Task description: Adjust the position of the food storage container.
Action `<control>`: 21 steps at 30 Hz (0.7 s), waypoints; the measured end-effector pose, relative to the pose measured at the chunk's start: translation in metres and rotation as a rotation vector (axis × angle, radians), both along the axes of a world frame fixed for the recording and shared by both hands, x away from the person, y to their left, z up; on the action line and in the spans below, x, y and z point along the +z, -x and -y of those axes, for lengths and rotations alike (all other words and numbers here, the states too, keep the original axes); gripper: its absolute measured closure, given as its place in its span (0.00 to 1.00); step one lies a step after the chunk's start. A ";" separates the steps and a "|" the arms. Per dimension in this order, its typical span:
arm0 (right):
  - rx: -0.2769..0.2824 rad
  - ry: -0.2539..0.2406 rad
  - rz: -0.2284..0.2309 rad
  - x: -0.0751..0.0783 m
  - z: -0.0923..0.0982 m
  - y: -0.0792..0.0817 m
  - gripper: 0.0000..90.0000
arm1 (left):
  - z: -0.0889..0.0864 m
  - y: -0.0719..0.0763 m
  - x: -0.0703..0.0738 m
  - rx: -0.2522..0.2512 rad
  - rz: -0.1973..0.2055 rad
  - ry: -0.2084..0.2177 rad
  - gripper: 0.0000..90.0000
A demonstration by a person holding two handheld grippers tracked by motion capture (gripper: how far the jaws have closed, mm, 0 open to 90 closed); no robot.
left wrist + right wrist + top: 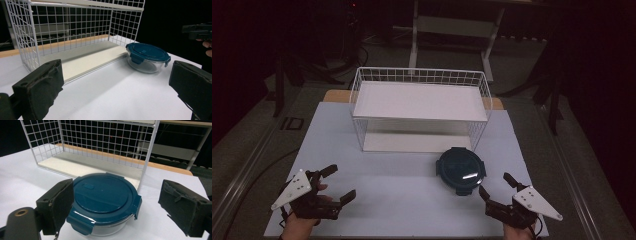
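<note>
Over on the left, the left gripper (336,184) hangs low above the near-left part of the white bench (377,195), its jaws spread wide with nothing between them. Its grey three-cornered plate tilts toward the bench edge, and the person's hand (302,220) comes up from the bottom of the high view to carry it. From the left gripper view, the two black padded jaws frame bare bench top, with the wire rack off to the upper left and the container farther right.

Moving to the middle, the white wire rack (419,107) stands at the back half of the bench, open toward the person, with a flat white shelf on top and a pale base board (95,58) below.

Now the container (461,170): a round glass bowl with a dark teal clip-on lid, sitting upright on the bench just in front of the rack's right front corner, lid latched down. In the right gripper view the container (103,202) sits close in front, and the rack's corner post rises right behind it.

On the right, the right gripper (497,189) is near the container on its near-right side, jaws released and wide apart. In its own view the left jaw overlaps the lid's edge; I cannot tell whether it touches, while the right jaw stands clear of the container.
</note>
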State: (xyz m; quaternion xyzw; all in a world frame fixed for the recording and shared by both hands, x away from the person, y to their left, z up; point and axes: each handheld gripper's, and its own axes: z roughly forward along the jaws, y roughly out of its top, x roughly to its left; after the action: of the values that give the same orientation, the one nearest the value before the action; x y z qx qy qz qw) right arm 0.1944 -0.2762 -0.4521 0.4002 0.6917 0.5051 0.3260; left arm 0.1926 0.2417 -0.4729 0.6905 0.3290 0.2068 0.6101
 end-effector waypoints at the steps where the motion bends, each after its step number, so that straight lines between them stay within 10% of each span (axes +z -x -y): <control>1: 0.000 0.002 0.000 0.000 0.000 0.000 0.14 | 0.000 0.000 0.000 0.001 0.001 -0.001 0.00; 21: 0.043 0.044 0.048 0.029 -0.012 0.004 0.13 | 0.000 0.001 0.001 0.000 0.004 0.006 0.00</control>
State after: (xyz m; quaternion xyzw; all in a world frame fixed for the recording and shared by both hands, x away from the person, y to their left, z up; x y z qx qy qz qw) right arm 0.1899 -0.2637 -0.4235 0.3659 0.7029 0.5062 0.3403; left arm 0.1913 0.2412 -0.4721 0.6881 0.3282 0.2072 0.6130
